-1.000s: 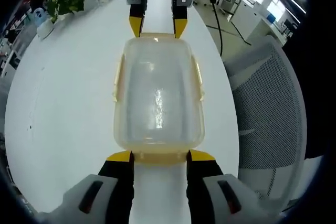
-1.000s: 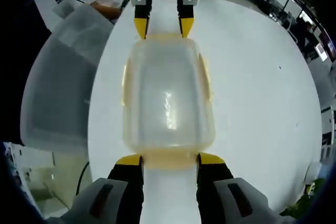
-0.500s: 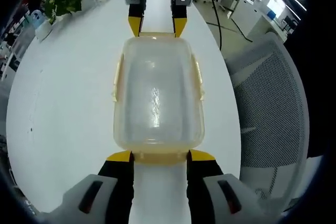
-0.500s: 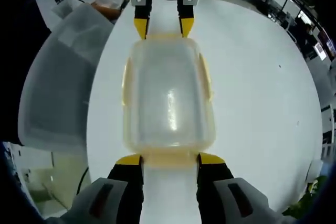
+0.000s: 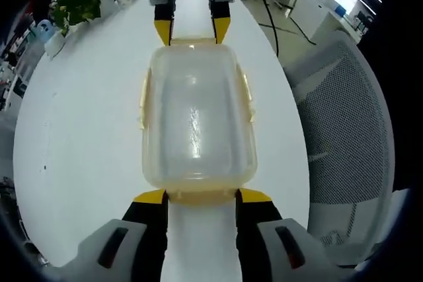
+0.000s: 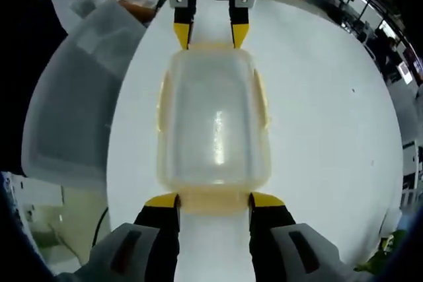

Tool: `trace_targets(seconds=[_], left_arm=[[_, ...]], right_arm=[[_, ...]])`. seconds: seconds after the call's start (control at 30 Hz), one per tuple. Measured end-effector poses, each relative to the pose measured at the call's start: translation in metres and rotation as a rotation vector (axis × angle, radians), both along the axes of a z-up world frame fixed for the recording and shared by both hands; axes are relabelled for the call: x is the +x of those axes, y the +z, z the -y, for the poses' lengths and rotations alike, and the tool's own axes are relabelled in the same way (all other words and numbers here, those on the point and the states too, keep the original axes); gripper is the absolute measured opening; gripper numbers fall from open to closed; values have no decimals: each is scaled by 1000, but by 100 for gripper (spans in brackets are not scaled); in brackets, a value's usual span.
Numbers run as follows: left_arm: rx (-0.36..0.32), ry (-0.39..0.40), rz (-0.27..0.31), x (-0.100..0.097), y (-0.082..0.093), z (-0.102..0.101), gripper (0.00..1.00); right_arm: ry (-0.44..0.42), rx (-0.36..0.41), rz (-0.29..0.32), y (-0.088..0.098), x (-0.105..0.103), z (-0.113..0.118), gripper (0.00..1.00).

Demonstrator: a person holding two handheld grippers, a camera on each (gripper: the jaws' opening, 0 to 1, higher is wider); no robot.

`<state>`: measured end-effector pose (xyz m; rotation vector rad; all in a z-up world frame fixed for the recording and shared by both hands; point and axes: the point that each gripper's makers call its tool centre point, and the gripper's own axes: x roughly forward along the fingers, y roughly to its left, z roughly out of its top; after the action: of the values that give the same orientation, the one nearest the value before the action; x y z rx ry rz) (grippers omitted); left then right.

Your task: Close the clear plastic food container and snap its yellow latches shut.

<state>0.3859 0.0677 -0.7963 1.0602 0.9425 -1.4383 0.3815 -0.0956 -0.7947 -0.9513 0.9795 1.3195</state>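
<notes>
Container: clear plastic, lid seated on top, resting on the white table directly ahead of your left gripper and running lengthwise away from it to your right gripper at the far end. From the right gripper view the same holds in reverse: container ahead of your right gripper, left gripper beyond.

Both tongs stand wide, holding nothing; each pair of yellow tips brackets an end latch, and whether they touch it cannot be told.

Judgement: the lid appears closed, and the step in hand is the end latches. The next move calls for pressing each end latch down and inward against the body, both ends together so the container does not slide.

Side latches remain to be checked afterwards.

Edges: the table edge and a mesh chair lie close on the left gripper's right-hand side; open tabletop lies on its other side.
</notes>
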Motion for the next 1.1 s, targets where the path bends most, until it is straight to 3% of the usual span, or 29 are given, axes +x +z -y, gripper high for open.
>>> trace_targets(seconds=[0.1,0.17,0.33,0.67,0.93,1.1], left_arm=[[47,-19,6,-1,-3,-9,36],[61,-17,10,-1,-7,-13,40],[41,10,13,-1,-6,-12,48],[32,23,11,-1,-5,-10,47],[2,137,-28,1,0,-11,48],[-9,260,-94,-3,1,-14,49]], right_arm=[[0,-3,13,3,4,3,39],[-15,-9,1,3,5,7,39],[-35,-16,2,1,5,12,40],[-56,-29,-4,1,-1,16,38],[-87,-7,-40,4,-6,9,38],[-197,45,-91,8,-7,1,36]])
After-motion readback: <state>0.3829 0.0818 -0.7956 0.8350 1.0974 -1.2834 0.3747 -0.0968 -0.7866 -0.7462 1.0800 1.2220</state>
